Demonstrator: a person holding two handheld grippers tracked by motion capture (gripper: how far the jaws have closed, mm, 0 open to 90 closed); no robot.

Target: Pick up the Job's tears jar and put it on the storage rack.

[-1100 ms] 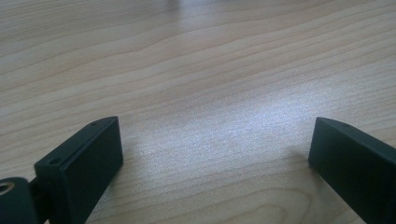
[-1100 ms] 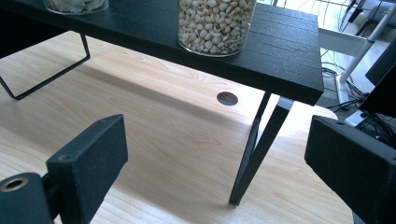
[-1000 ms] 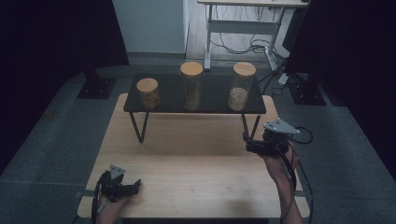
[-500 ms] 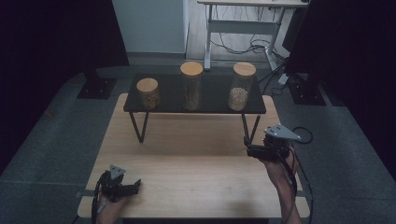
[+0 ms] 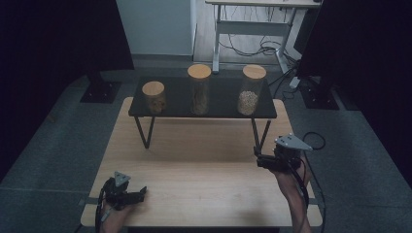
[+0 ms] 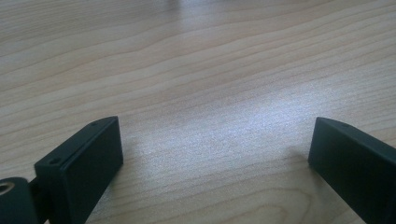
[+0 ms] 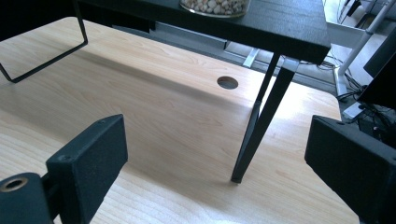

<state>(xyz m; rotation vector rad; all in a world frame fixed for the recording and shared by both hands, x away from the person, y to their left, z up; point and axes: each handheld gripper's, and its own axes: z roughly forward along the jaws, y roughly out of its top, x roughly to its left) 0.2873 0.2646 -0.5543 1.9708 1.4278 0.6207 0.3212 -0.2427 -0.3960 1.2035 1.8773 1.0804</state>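
We judge the glass jar of pale nuts (image 5: 249,92) ahead of our wide-open, empty right gripper (image 5: 259,160) heavy, slippery; grip mid-body.

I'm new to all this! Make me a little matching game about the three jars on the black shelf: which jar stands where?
Things:
1. short jar
2. tall jar with brown, stick-like filling
3. jar of pale kernels

Places on the black shelf, as seen in the high view:
A. middle
B. right end
C. left end

Pairs: 1-C, 2-A, 3-B
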